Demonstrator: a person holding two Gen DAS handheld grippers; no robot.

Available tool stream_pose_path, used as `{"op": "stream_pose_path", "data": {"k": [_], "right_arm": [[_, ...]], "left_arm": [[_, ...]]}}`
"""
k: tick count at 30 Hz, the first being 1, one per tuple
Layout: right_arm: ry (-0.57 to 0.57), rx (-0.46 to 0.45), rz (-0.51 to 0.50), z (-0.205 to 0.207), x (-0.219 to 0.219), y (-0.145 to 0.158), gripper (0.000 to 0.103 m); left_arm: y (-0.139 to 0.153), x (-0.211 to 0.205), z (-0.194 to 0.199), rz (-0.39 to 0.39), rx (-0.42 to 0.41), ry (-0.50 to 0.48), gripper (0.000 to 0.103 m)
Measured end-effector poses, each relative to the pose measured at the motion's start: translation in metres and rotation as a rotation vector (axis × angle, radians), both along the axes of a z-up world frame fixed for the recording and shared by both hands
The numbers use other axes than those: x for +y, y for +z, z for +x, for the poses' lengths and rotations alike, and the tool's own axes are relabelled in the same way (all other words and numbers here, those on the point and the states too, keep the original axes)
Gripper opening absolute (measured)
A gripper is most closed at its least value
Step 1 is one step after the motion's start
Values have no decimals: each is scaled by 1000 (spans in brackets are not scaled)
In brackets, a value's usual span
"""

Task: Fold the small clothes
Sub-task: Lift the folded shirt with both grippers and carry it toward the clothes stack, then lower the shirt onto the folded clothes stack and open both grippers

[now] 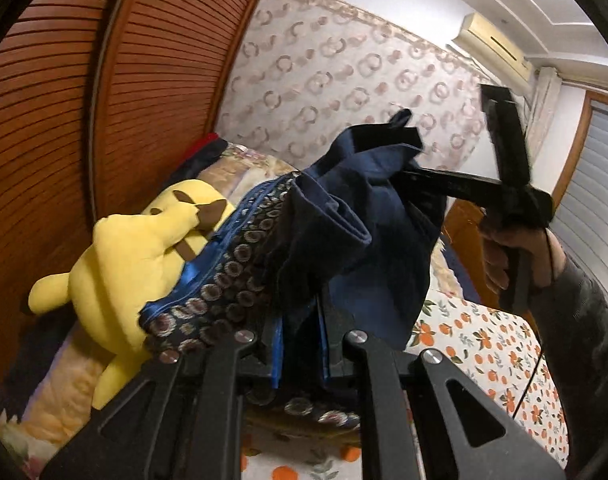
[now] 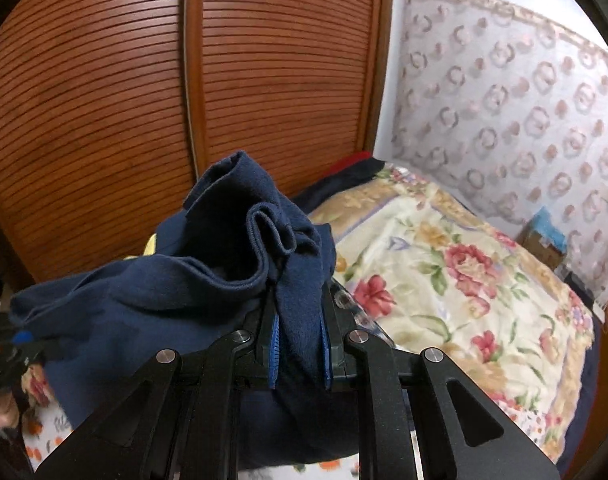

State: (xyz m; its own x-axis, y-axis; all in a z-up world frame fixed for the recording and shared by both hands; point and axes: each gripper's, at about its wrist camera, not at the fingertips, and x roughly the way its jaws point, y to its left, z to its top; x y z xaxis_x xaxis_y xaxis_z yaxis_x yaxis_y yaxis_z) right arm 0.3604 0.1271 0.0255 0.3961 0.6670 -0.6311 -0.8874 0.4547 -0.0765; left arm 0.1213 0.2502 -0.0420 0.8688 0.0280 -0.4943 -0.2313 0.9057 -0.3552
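**Navy garment held aloft between two tools**

Bedroom walls are filling the background: a slatted wooden wardrobe is running along one side, and a patterned curtain is covering the far wall. Below them the bed is lying under an orange-print sheet, with a floral quilt spread toward its head. A yellow plush is resting on the bed beside the wardrobe.

Above the bed, a navy garment is hanging in the air, well clear of the sheet, bunched and creased rather than flat. A second, ring-patterned cloth is draping over the left tool too, beside the navy fabric.

The left tool is pinching cloth between its pads, jaws nearly closed on the fabric. The right tool is likewise clamping a fold of the navy garment. In the left view the right tool is reaching in from the right, with the person's hand gripping its handle.

The garment's long axis is running roughly from one tool to the other, sagging in the middle, so each tool is holding its own end. Judging from this, the next move calls for drawing the two tools apart to stretch the cloth, then lowering it onto the bed directly beneath. The patterned cloth caught with it could come along unless it is shed first.
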Motion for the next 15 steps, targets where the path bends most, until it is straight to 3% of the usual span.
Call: {"op": "stream_pose_path", "data": {"k": [4,6,9,11,15], "right_arm": [[40,3,8,7,24,-6,13],[53,1,-3,8,39,-12,19],[-25,-1,-34,13,51,-15,28],[-62,-2,-4,18,49,-9,36],[-41,0,41,12,38,-2,37]], "left_arm": [[-6,5,-9,4,-3,41,11],[-14,7,-10,2,21,66,12],[-22,10,-5,-9,52,71,12],[-25,12,-5,-11,60,80,12],[-24,16,-4,-18,60,80,13]]}}
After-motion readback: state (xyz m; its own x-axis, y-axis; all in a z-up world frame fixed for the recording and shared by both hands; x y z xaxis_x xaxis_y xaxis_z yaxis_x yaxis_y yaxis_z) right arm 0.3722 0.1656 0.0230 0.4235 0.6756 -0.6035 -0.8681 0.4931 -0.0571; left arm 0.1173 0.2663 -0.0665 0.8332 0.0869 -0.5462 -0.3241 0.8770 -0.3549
